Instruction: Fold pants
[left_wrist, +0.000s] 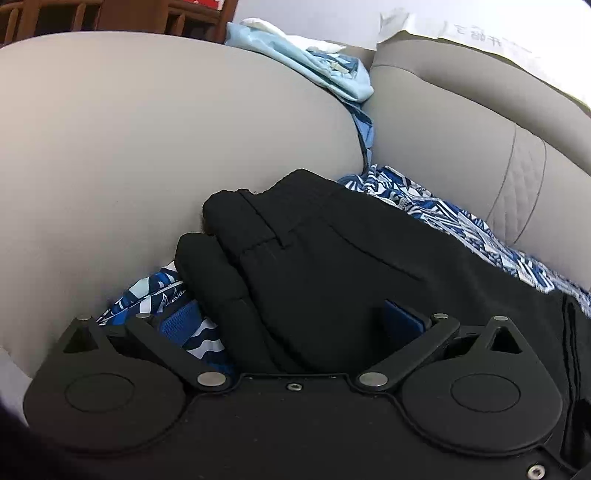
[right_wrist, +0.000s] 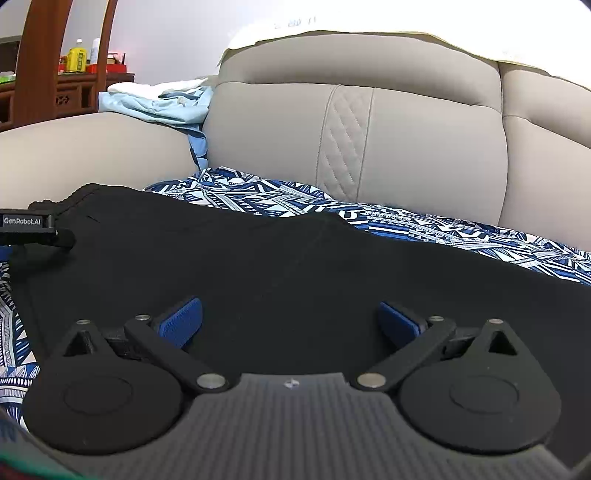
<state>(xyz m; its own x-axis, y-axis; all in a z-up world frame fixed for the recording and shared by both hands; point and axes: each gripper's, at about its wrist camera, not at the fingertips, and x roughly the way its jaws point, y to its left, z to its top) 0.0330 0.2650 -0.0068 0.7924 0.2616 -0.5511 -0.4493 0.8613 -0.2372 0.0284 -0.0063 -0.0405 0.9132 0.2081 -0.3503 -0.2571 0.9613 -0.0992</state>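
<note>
Black pants (left_wrist: 332, 251) lie on a blue-and-white patterned cloth (left_wrist: 461, 221) on a beige sofa. In the left wrist view the waistband end with a belt loop is bunched up between the fingers of my left gripper (left_wrist: 291, 325), whose blue pads (left_wrist: 181, 325) stand wide apart, so it is open around the fabric. In the right wrist view the pants (right_wrist: 295, 258) spread flat and wide. My right gripper (right_wrist: 291, 321) is open, its blue pads (right_wrist: 183, 321) resting low on the black fabric. The left gripper's body (right_wrist: 26, 225) shows at the far left there.
The beige sofa backrest (right_wrist: 351, 140) rises behind the pants, and an armrest (left_wrist: 147, 129) bulges at the left. Light blue and white clothes (left_wrist: 306, 62) are piled on the armrest. Wooden furniture with bottles (right_wrist: 77, 59) stands beyond.
</note>
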